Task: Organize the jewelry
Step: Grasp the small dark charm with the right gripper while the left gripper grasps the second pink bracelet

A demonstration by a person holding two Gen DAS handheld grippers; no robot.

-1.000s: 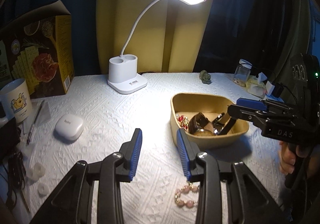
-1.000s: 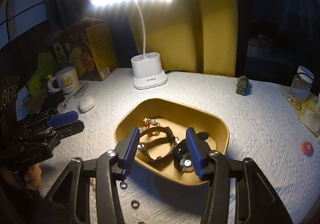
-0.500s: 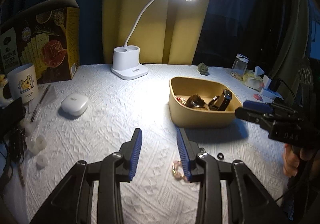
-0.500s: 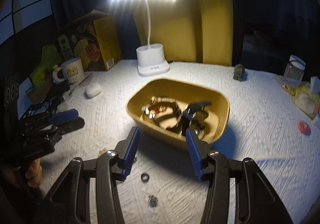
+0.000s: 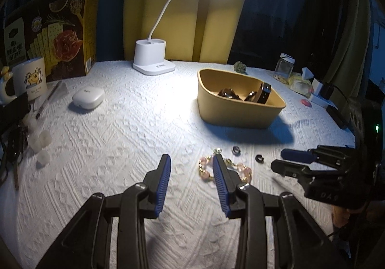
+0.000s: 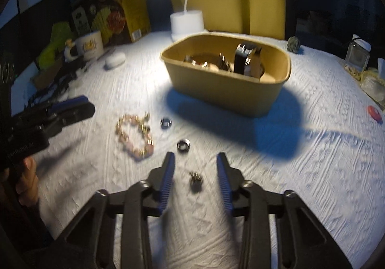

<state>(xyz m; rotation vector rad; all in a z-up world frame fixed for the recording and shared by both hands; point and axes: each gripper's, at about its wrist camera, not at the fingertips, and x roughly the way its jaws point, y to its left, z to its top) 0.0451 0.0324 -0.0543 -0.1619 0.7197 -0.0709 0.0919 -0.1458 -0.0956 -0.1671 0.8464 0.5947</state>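
My right tongs [image 6: 193,168]: spread, pulled back from tray [image 6: 228,95] | earring [image 6: 196,178] now between them | left tongs [image 5: 191,170]: spread, empty | next pick.

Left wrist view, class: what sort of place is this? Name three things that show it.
Probably a desk or table in a home, lit at night. A white desk lamp shines on a textured white cloth, a cartoon mug stands beside a cracker box, and yellow curtains hang behind.

Right tongs [image 6: 195,160] pulled back from tan bin [image 6: 228,91] to above small earring [image 6: 196,178], jaws apart
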